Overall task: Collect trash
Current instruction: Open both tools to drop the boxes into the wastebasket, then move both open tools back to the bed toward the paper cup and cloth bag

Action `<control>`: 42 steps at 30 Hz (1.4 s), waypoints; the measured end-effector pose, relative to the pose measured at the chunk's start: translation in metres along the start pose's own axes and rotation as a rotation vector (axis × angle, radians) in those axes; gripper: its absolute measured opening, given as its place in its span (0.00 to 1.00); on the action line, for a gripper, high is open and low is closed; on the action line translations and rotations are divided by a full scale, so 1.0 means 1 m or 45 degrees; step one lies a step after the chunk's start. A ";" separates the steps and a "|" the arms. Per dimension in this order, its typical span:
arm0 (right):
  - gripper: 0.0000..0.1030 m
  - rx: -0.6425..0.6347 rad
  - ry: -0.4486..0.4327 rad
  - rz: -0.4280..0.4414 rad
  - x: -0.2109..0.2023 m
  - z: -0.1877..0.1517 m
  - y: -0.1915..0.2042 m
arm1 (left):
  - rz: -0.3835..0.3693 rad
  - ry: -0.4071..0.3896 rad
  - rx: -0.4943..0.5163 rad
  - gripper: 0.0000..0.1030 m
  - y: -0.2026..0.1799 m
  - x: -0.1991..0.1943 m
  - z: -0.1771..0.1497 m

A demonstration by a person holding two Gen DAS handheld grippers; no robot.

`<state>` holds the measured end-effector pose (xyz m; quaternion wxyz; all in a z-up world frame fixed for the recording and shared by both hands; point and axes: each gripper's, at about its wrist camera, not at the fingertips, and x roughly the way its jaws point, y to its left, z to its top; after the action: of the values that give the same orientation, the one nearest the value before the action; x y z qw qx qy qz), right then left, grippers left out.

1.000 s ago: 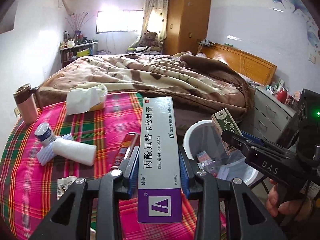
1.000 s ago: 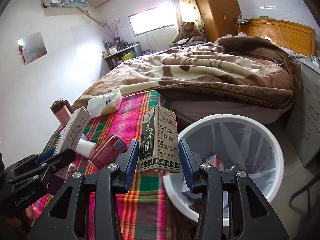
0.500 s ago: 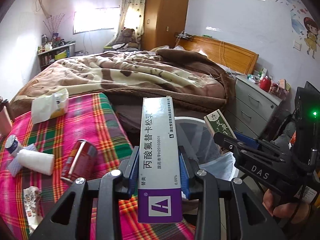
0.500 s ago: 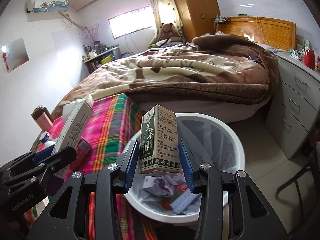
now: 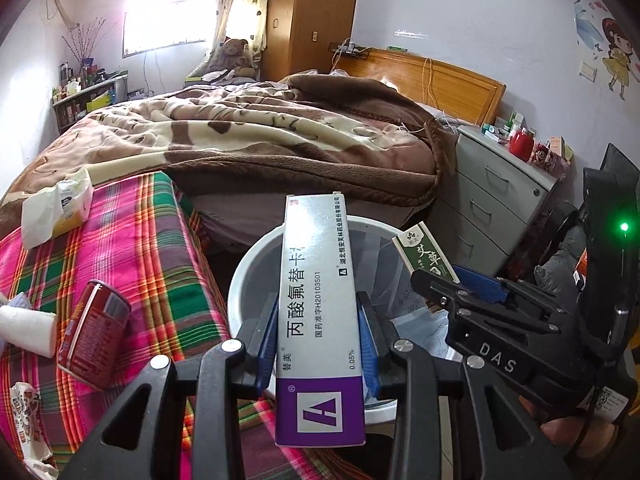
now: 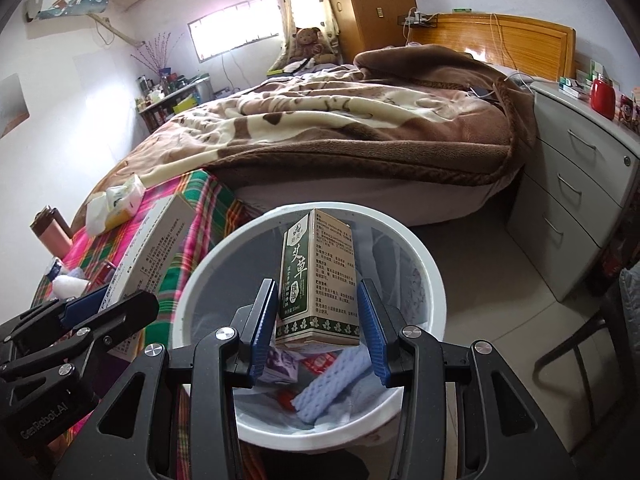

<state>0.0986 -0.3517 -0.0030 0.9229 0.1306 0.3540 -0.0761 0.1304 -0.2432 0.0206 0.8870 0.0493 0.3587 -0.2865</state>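
Two light, stiff cartons, both over the white round plastic bin [image 6: 434,280]. Left hand-held gripper [image 5: 318,334] pinches the long silver-purple ointment box [image 5: 318,300] mid-length; right hand-held gripper [image 6: 318,314] clamps the small green herbal-oil box [image 6: 320,276] by its sides. Crushable, so squeeze gently.

Both grippers are black plastic with silver screws and blue ribbed pads [image 5: 267,332]. The right gripper [image 5: 452,280] reads "DAS" under a green light; the left gripper [image 6: 86,304] reads "GenRobot.AI".

Glossy cardboard ointment box [image 5: 320,320] — smooth white plastic bin [image 6: 424,264]
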 end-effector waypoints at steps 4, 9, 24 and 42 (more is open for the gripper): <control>0.41 0.000 0.023 -0.016 0.005 -0.001 -0.005 | -0.015 0.020 -0.001 0.38 -0.003 0.009 0.001; 0.42 -0.005 0.051 -0.049 0.009 -0.003 -0.008 | -0.024 0.024 -0.020 0.59 0.000 0.009 -0.001; 0.54 -0.036 0.015 -0.013 -0.002 -0.005 0.009 | 0.016 -0.035 -0.096 0.64 0.036 -0.028 -0.010; 0.57 -0.126 -0.044 0.134 -0.019 -0.022 0.067 | 0.202 -0.135 -0.202 0.67 0.105 -0.094 -0.046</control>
<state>0.0870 -0.2801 0.0067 0.9370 0.1020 0.3340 -0.0121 0.1053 -0.0976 0.0370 0.9257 -0.0080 0.3280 -0.1883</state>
